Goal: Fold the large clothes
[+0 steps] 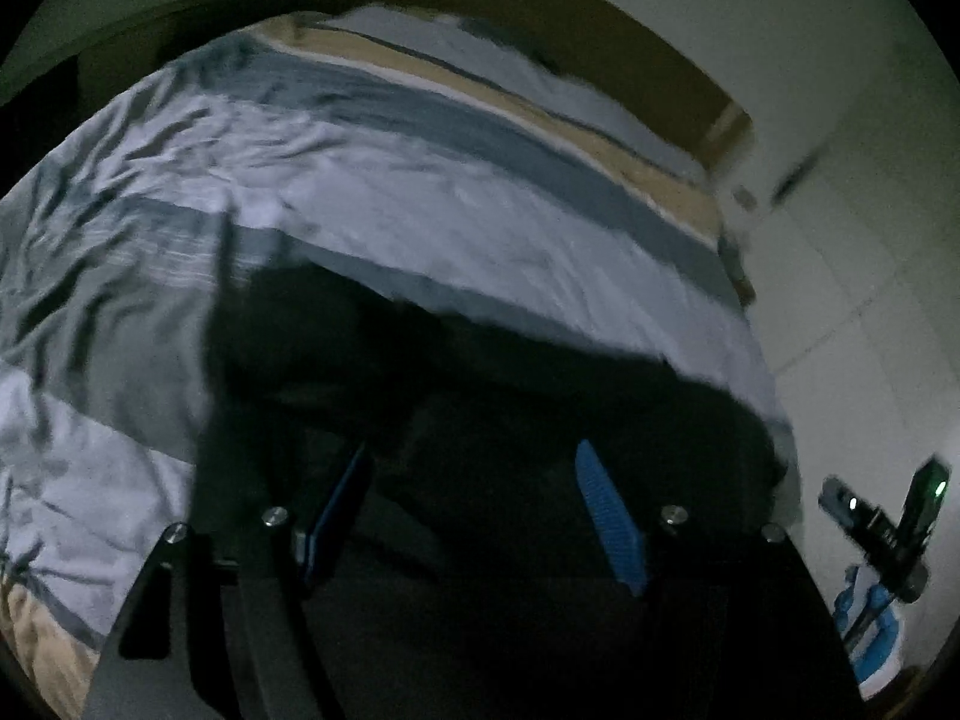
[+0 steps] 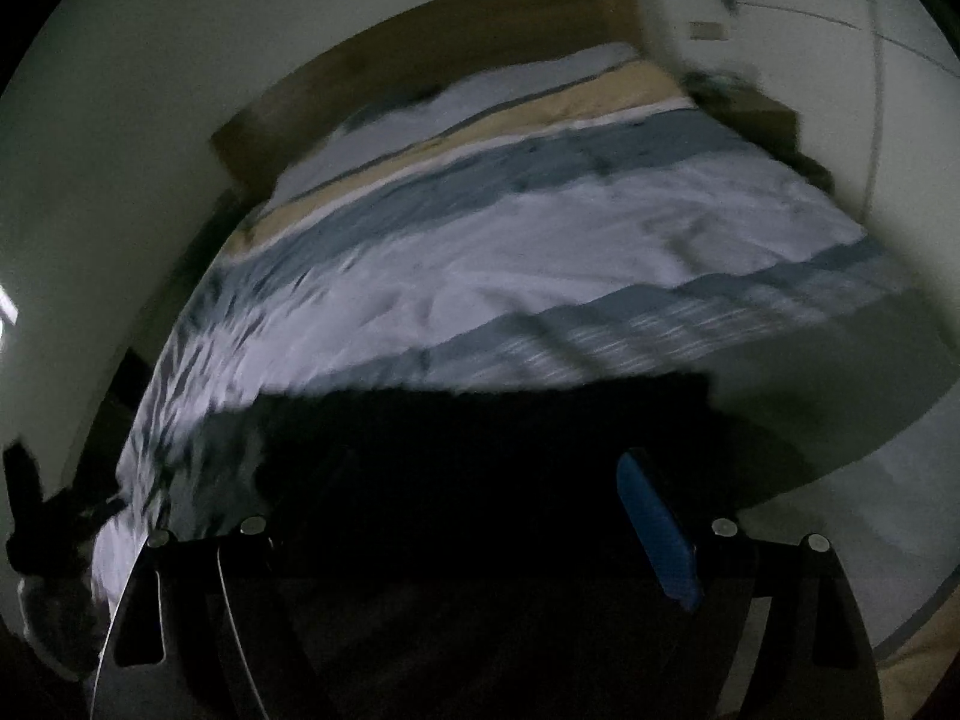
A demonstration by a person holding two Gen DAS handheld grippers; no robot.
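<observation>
Dark garment (image 1: pixel 480 396) on a striped bed (image 1: pixel 420 222).
Both grippers, left (image 1: pixel 474 516) and right (image 2: pixel 480 534) (fingers spread, holding nothing), above its near edge; wooden headboard (image 2: pixel 456 42) beyond.

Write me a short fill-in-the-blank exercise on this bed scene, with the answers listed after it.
1. The dark garment lies on a ____ bedspread.
2. The left gripper has fingers with pads coloured ____.
3. Behind the bed stands a headboard made of ____.
4. The fingers of the right gripper stand ____, with nothing pinched between them.

Missing words: striped; blue; wood; open
</observation>
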